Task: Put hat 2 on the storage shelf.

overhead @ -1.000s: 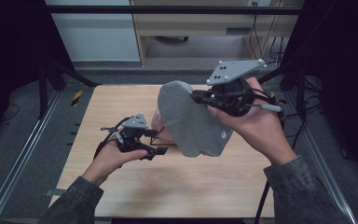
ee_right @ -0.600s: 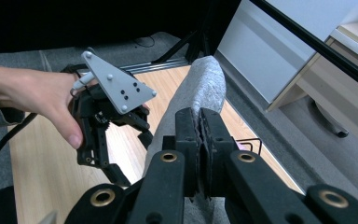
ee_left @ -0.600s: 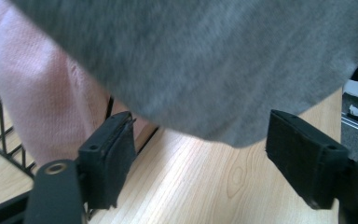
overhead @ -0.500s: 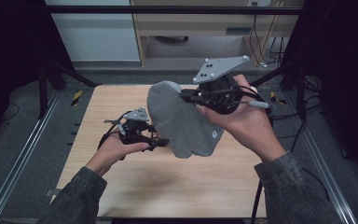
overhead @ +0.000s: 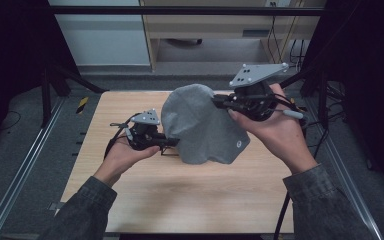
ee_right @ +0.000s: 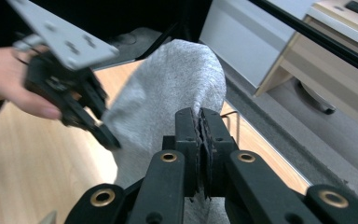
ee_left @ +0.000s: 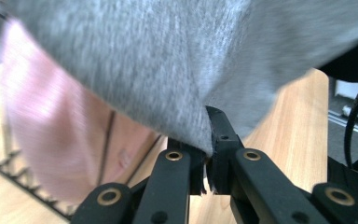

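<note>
From the high view, I see my right gripper [overhead: 219, 101] clamped on the grey cloth [overhead: 200, 127], lifting it above the wooden table [overhead: 180, 195]. In the left gripper view, my left gripper [ee_left: 206, 161] has just been closing, now pinching the cloth's edge.

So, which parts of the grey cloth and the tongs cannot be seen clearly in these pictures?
- Grey cloth: its underside and the table below it are hidden by the cloth itself in the high view.
- Left tongs: the pinched edge is covered by their own black tips in the left gripper view.
- Pink shape there: too blurred to identify.
- Right tongs: the cloth between them is hidden by the closed tips.
</note>
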A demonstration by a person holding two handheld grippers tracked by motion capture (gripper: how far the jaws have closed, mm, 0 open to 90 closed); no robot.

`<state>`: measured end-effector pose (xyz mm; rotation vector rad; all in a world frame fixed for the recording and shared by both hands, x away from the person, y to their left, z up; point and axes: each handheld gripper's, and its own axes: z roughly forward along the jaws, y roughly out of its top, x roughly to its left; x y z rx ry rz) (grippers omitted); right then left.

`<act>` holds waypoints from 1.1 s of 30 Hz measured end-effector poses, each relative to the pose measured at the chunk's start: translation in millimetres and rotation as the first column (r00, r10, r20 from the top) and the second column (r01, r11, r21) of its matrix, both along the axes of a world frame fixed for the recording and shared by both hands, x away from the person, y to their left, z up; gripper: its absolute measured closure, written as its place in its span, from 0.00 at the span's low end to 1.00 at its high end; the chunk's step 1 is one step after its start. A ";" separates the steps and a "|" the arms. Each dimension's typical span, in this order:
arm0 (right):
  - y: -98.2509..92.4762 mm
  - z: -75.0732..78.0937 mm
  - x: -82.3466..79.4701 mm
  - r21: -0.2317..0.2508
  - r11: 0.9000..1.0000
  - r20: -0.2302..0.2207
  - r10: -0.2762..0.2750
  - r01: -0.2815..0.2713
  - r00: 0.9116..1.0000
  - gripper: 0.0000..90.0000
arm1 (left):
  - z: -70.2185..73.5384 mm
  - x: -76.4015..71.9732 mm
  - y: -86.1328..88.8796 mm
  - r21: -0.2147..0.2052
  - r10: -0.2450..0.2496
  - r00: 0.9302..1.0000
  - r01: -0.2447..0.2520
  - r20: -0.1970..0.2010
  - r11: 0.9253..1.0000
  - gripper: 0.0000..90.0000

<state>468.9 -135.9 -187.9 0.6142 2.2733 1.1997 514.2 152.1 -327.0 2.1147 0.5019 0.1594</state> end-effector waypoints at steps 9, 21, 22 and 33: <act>-23.1 2.0 41.7 0.113 0.989 0.027 -0.101 0.097 0.995 0.97 | 70.3 27.6 6.0 0.064 0.068 0.994 -0.074 0.085 0.995 0.96; -36.1 3.0 95.8 0.235 0.960 0.074 -0.175 0.153 0.982 0.97 | 96.7 79.3 0.1 0.061 0.168 0.967 -0.182 0.192 0.981 0.96; -35.9 2.9 98.4 0.243 0.958 0.075 -0.175 0.152 0.982 0.97 | 98.6 86.1 -0.4 0.051 0.184 0.960 -0.199 0.210 0.979 0.96; -22.8 -9.6 135.3 0.264 0.951 0.090 -0.189 0.160 0.978 0.97 | 96.7 119.7 3.9 0.044 0.254 0.930 -0.275 0.264 0.961 0.96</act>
